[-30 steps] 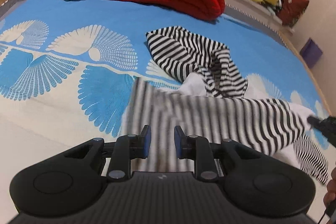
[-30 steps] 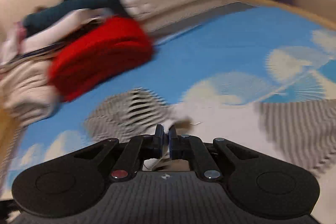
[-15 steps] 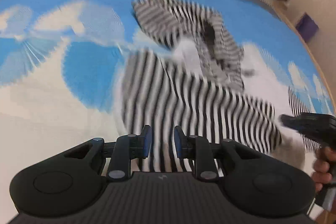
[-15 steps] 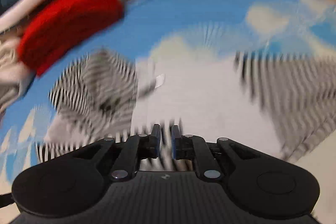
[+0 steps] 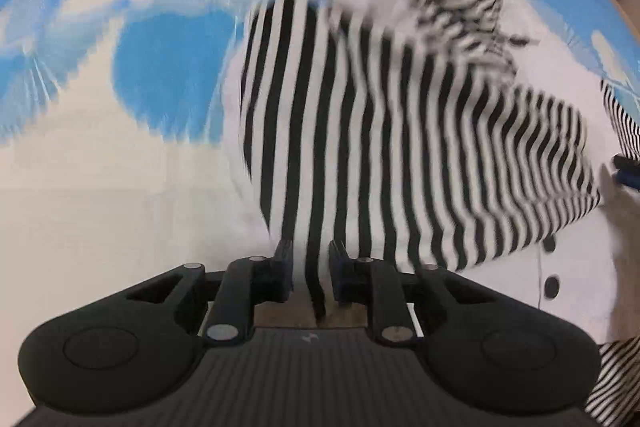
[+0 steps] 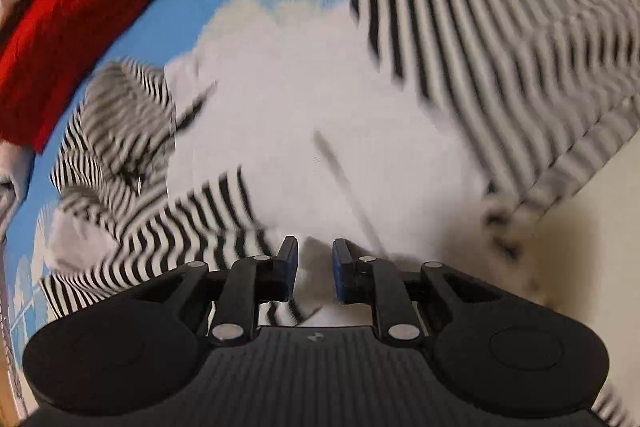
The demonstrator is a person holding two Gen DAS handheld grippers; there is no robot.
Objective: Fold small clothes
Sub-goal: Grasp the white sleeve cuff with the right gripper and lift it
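Left wrist view showed your left gripper [image 5: 310, 267] spread over the shirt [image 5: 400, 131], its stripes running away from you; your right gripper [image 6: 314, 267] was spread too, seemingly empty.

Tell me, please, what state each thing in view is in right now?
Left claw: open, striped cloth between its fingers.
Right claw: open, over white cloth.
Striped garment: crumpled, unfolded, lying on the bedsheet.
Red blanket: folded, at the bed's far edge.

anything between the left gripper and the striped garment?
Nothing visible. The left gripper sits right at the striped garment, with its open fingers either side of the near edge. The frame is blurred, so contact can't be confirmed. The right gripper is also open over the fabric.
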